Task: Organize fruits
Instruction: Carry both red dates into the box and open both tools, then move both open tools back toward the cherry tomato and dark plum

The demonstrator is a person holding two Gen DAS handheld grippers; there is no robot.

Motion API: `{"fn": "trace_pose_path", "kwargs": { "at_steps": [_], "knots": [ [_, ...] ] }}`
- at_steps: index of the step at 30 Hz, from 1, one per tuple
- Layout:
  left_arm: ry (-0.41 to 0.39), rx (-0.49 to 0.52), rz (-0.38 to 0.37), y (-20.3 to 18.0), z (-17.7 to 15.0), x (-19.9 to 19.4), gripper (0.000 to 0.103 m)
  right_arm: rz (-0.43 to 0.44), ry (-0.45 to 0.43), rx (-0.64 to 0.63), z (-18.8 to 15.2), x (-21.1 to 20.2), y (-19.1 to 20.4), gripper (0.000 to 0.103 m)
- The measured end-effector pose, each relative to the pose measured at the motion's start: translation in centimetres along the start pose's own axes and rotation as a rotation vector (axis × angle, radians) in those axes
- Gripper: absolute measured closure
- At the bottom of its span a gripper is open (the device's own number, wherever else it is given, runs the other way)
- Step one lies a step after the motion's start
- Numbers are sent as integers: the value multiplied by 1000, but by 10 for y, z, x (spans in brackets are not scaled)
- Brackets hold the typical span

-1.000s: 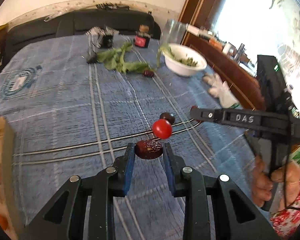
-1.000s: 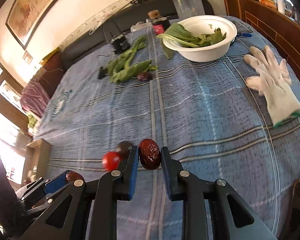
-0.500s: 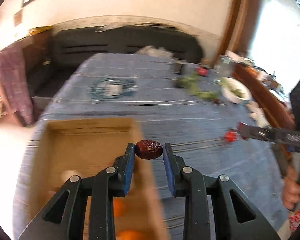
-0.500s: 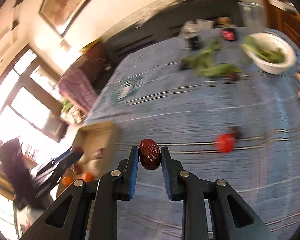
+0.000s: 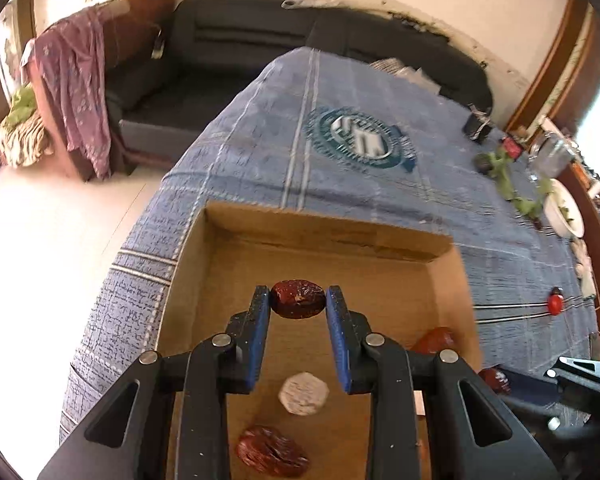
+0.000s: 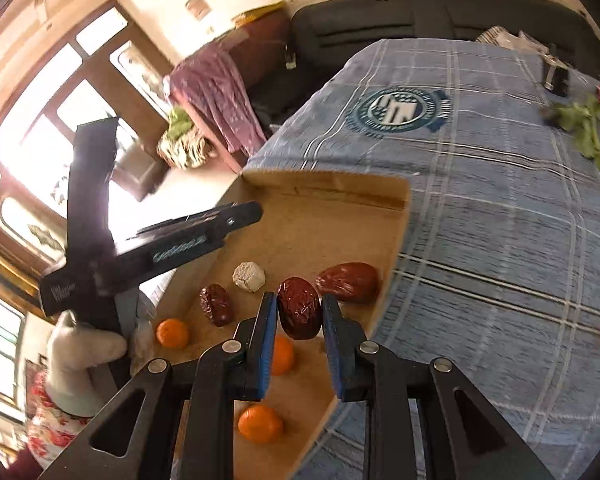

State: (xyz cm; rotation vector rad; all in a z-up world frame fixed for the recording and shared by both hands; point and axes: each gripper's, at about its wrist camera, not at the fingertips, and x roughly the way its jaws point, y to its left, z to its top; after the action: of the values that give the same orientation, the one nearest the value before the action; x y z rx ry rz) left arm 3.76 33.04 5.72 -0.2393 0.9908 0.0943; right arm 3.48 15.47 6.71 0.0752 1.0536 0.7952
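Note:
My left gripper (image 5: 298, 306) is shut on a red date (image 5: 297, 298) and holds it above the open cardboard box (image 5: 324, 226). My right gripper (image 6: 299, 312) is shut on another red date (image 6: 299, 307) over the same box (image 6: 324, 184), near its right wall. Inside lie two more dates (image 6: 216, 304) (image 6: 348, 277), a pale lump (image 6: 249, 276) and three small oranges (image 6: 172, 333). The left gripper also shows in the right wrist view (image 6: 236, 216). A cherry tomato (image 5: 555, 305) lies on the cloth far to the right.
The box sits at the corner of a table with a blue checked cloth (image 5: 360, 184). Green leaves (image 5: 508, 184) and a white bowl (image 5: 564, 212) lie at the far end. A black sofa (image 5: 260, 48) stands behind; the floor drops off on the left.
Both grippers, each holding its date, have swung left from the middle of the table to over the cardboard box. The tomato stays behind on the cloth.

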Motion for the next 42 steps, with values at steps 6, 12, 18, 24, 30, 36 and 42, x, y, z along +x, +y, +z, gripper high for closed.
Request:
{"fn": "trace_pose_path", "kwargs": {
  "at_steps": [6,12,18,24,30,36,42],
  "knots": [
    [37,-37,17,17,-2,17,75,-83,6,-96,16,39,18,77],
    [36,-73,8,29,-2,20,75,-142,31,-133,30,67,22,77],
    [23,-117,-14,38,-3,15,75,-165,41,-139,35,79,21,77],
    [-31,-161,-44,45,-7,-11,64,-159,27,-113,34,72,18,67],
    [-171,-147,-19,29,-23,-70,55,-127,-49,-54,24,27,10,66],
    [-293,-144,48,-4,-60,-124,17,-144,-169,41,-19,-45,-8,57],
    [-360,-119,35,-53,-100,-147,17,-243,-267,131,-75,-98,-31,52]
  ]
}}
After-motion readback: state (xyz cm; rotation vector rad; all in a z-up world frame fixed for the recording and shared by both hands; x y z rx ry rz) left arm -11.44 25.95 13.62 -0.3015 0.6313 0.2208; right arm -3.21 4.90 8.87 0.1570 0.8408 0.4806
